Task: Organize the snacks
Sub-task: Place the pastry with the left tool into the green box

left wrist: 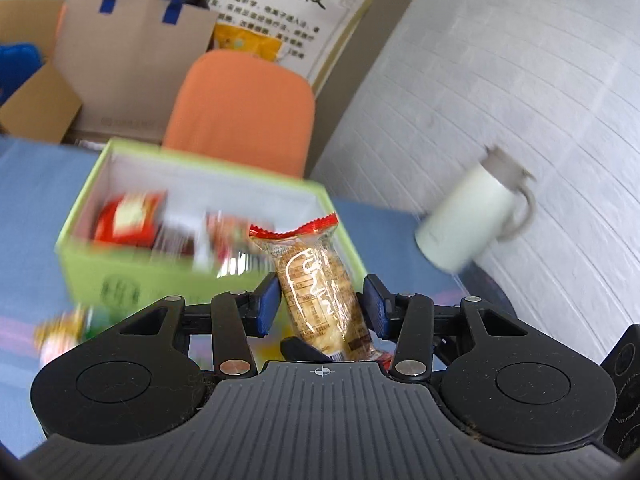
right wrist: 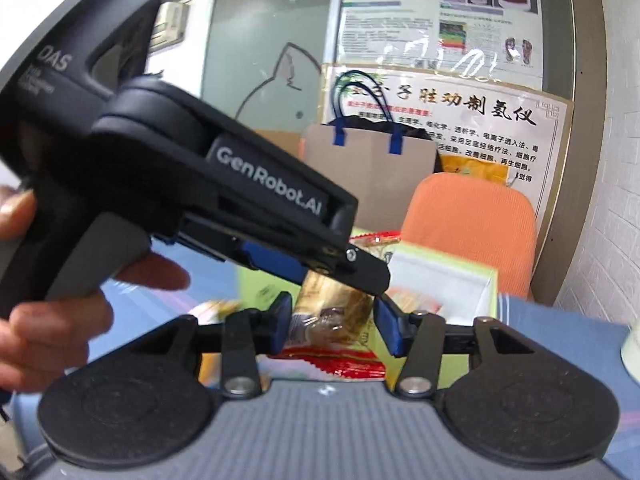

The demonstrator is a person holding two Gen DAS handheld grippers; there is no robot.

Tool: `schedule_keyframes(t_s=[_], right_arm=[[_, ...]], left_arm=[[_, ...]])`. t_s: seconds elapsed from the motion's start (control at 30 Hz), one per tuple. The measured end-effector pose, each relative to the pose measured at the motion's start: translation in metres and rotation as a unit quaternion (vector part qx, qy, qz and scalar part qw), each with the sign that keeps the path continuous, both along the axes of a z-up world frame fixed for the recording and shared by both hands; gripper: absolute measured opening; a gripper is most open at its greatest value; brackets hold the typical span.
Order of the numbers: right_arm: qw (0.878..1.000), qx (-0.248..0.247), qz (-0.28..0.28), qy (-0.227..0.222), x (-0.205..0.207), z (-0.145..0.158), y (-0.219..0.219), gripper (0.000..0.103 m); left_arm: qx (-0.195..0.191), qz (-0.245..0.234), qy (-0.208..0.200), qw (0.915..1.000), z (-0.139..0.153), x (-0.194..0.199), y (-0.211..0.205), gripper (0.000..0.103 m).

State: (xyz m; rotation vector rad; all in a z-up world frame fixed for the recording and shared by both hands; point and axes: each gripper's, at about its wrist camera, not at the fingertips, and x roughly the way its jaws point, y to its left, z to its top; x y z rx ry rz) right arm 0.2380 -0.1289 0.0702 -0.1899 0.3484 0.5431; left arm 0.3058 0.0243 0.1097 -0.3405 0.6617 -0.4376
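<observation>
In the left wrist view my left gripper [left wrist: 320, 305] is shut on a clear cracker packet [left wrist: 316, 276] with red crimped ends, held upright between the blue pads. Just behind it stands an open green box [left wrist: 120, 276] with several blurred red snack packets [left wrist: 128, 218] inside. In the right wrist view my right gripper [right wrist: 334, 322] is shut on a golden-brown snack packet [right wrist: 340, 304] whose red crimped end [right wrist: 344, 364] points back at the camera. The left gripper [right wrist: 360, 268], held by a hand [right wrist: 60, 320], crosses in front from the left, above the right one's fingers. The green box [right wrist: 494, 292] lies just beyond.
A blue cloth covers the table [left wrist: 32, 208]. One loose snack [left wrist: 60, 332] lies left of the box. A white lidded mug [left wrist: 472, 216] stands at the right by the wall. An orange chair [left wrist: 240, 112] and a brown paper bag [left wrist: 132, 52] are behind the table.
</observation>
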Motion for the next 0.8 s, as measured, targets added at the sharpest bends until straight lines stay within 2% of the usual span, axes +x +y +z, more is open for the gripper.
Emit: schedule_keyframes(t_s=[0.13, 0.27, 0.3, 0.37, 0.4, 0.43, 0.47, 0.5, 0.57, 0.7, 0.8], right_arm=[[1.000, 0.008, -0.020, 0.015, 0.072, 0.001, -0.009, 0.054], [0.998, 0.024, -0.053, 0.035, 0.120, -0.016, -0.027, 0.053], [0.997, 0.038, -0.059, 0.035, 0.125, -0.021, -0.032, 0.058], [0.994, 0.073, -0.070, 0.043, 0.130, -0.031, -0.042, 0.067], [0.993, 0.071, -0.075, 0.055, 0.132, -0.034, -0.043, 0.069], [0.994, 0.059, -0.074, 0.051, 0.131, -0.034, -0.043, 0.072], [0.995, 0.051, -0.080, 0.037, 0.126, -0.033, -0.045, 0.080], [0.995, 0.046, -0.088, 0.028, 0.121, -0.033, -0.047, 0.092], [0.994, 0.057, -0.090, 0.014, 0.114, -0.030, -0.052, 0.102], [0.992, 0.099, -0.075, 0.009, 0.105, -0.023, -0.063, 0.103], [0.991, 0.100, -0.085, -0.010, 0.099, -0.018, -0.067, 0.103]], left_arm=[[-0.002, -0.001, 0.014, 0.9999, -0.002, 0.067, -0.017, 0.024], [-0.020, -0.014, 0.039, 0.9990, -0.020, 0.111, -0.026, 0.020], [-0.017, -0.016, 0.039, 0.9990, -0.024, 0.118, -0.029, 0.022], [-0.002, -0.006, 0.036, 0.9993, -0.031, 0.126, -0.031, 0.037], [-0.002, 0.001, 0.028, 0.9996, -0.032, 0.126, -0.029, 0.052], [-0.008, 0.014, 0.020, 0.9997, -0.032, 0.125, -0.026, 0.061], [-0.016, 0.022, 0.012, 0.9996, -0.031, 0.123, -0.025, 0.064], [-0.022, 0.024, 0.006, 0.9994, -0.029, 0.121, -0.023, 0.065], [-0.023, 0.029, -0.003, 0.9993, -0.024, 0.114, -0.020, 0.067], [0.002, 0.036, -0.028, 0.9989, -0.012, 0.089, -0.017, 0.079], [0.006, 0.037, -0.038, 0.9986, -0.011, 0.060, -0.007, 0.081]])
